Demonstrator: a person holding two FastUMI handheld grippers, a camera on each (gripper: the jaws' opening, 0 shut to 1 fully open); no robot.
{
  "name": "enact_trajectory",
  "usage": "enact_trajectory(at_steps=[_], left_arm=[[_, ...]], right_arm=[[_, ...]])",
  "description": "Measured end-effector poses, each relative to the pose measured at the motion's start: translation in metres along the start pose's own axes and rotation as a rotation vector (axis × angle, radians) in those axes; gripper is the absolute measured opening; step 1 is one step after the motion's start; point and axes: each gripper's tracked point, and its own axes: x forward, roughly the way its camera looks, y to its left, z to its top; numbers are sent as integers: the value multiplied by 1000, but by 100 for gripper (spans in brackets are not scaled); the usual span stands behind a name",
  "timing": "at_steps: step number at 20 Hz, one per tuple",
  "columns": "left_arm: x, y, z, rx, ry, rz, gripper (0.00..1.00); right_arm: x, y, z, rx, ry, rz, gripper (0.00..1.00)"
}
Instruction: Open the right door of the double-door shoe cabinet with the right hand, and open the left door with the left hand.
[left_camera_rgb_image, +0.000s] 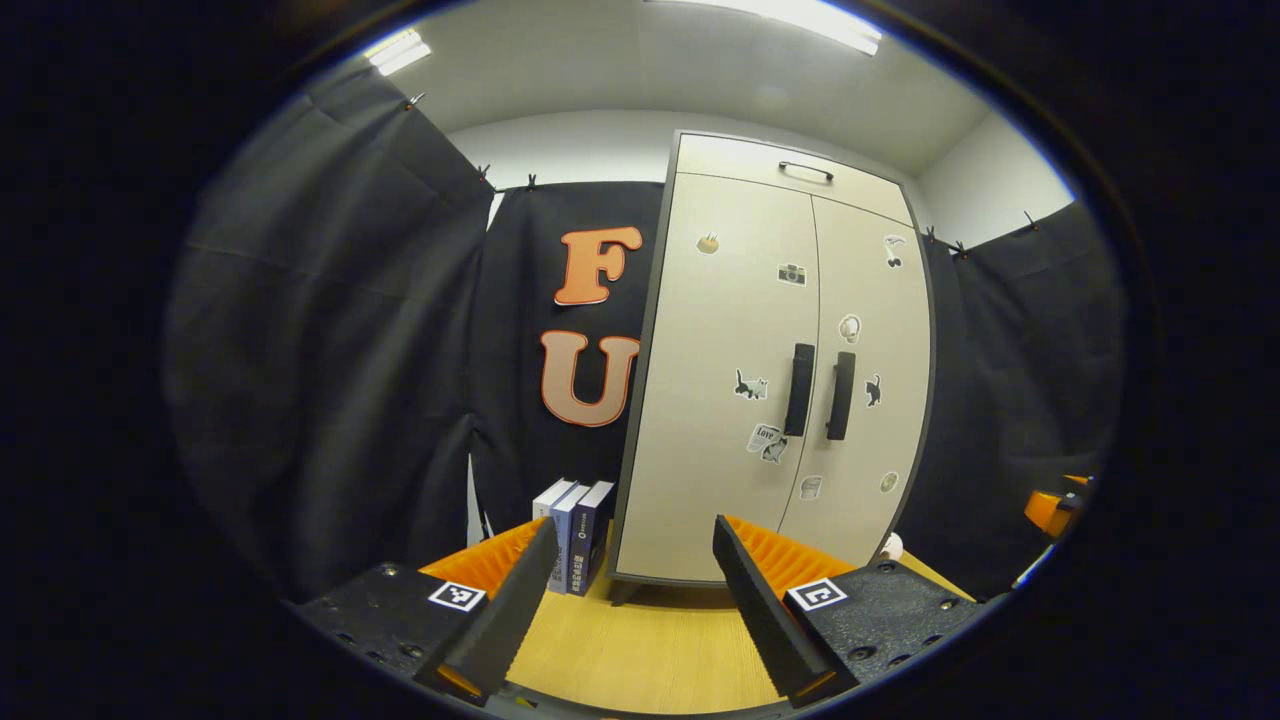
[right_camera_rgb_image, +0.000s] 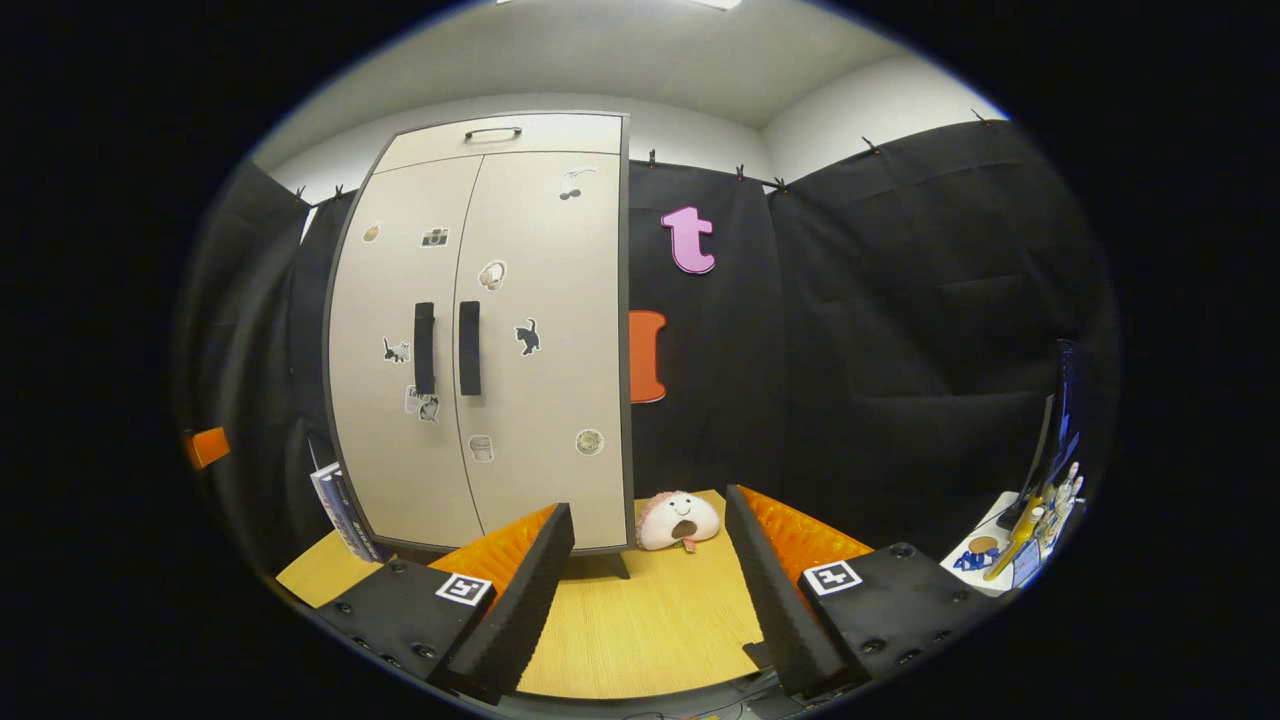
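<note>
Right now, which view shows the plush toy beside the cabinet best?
The right gripper view: the plush toy lies in full sight on the wooden table, by the shoe cabinet at its right front corner. In the left gripper view, just a pale edge of it peeks out at that corner.

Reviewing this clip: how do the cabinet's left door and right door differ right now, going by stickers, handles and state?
The left door carries a camera sticker near its top; the right door has a black cat sticker at handle height. The left handle sits on its door's right edge, the right handle on its door's left edge, so they meet at the middle seam. Both doors are shut, pale, with dark vertical handles, untouched by either gripper.
</note>
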Motion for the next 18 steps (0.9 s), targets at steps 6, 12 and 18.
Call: enact_trajectory(at_steps=[6,12,18], left_arm=[[4,3,-1,7,5,4,95],[8,7,-3,14,18,2,95],[6,9,-4,22,22,-7,95]], right_arm=[[-1,3,-5,-4,22,-8,92],[22,28,9,-3,46,34,98],[56,87,45,-27,11,141,98]])
